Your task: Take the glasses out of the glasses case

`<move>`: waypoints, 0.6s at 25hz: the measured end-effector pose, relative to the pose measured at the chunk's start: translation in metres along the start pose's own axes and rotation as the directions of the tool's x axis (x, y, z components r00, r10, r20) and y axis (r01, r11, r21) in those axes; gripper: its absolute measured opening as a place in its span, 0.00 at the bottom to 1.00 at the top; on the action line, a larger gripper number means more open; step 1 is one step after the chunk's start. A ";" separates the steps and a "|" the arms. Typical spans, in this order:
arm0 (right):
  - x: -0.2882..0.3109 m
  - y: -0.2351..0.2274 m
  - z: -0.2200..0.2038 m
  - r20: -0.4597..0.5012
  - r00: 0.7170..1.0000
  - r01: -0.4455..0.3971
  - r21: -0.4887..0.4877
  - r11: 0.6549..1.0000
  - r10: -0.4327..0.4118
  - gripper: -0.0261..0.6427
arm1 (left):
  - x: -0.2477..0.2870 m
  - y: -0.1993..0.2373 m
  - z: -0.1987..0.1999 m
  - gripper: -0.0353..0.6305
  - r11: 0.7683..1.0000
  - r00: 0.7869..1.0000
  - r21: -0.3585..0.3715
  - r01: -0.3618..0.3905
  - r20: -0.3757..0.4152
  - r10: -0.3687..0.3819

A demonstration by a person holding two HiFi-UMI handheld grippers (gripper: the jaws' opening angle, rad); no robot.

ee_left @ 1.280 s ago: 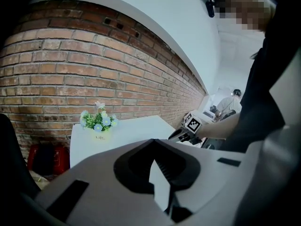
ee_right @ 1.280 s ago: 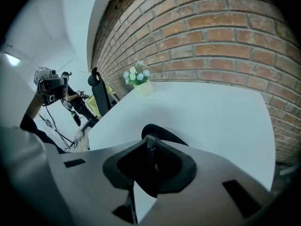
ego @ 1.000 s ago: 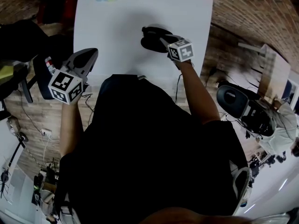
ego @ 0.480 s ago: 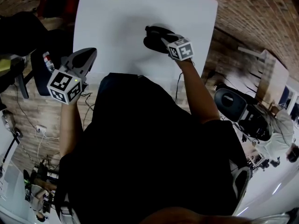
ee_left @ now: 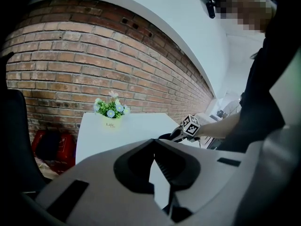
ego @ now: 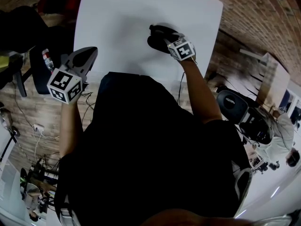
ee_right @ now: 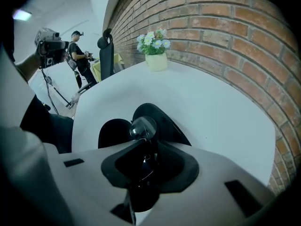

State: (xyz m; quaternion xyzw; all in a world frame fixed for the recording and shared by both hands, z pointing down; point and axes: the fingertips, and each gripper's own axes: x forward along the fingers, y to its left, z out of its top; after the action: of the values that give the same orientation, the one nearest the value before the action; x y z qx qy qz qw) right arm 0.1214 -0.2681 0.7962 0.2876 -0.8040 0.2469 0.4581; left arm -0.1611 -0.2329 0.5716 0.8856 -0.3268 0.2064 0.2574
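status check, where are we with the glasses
Right gripper shut on glasses at the open glasses case. Left gripper shut, empty, beside table edge. Nothing in the way.

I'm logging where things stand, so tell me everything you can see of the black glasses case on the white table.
The glasses case is a black, matt clamshell with two rounded halves. It lies open on the white table, near the table's right edge. One half tilts up and the other lies flatter to its left. The right claw reaches over it, shut on the glasses, whose clear lens shows in front of the case. Whether the glasses still touch the case cannot be told.
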 end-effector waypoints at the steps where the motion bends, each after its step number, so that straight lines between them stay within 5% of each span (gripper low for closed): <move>1: 0.001 0.000 -0.001 -0.008 1.000 0.005 -0.005 1.000 -0.005 0.18 | 0.000 0.001 -0.001 0.07 1.000 1.000 -0.001 0.000 0.000 0.000; 15: 0.009 0.003 -0.007 -0.068 0.998 0.005 -0.047 0.999 -0.008 0.19 | 0.006 0.003 -0.008 0.07 0.999 0.999 0.001 0.035 0.012 -0.035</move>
State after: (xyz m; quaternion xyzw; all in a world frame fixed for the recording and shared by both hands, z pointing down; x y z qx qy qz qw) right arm 0.1195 -0.2632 0.8070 0.2710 -0.7925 0.2360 0.4927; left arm -0.1611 -0.2332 0.5818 0.8926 -0.3125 0.1965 0.2588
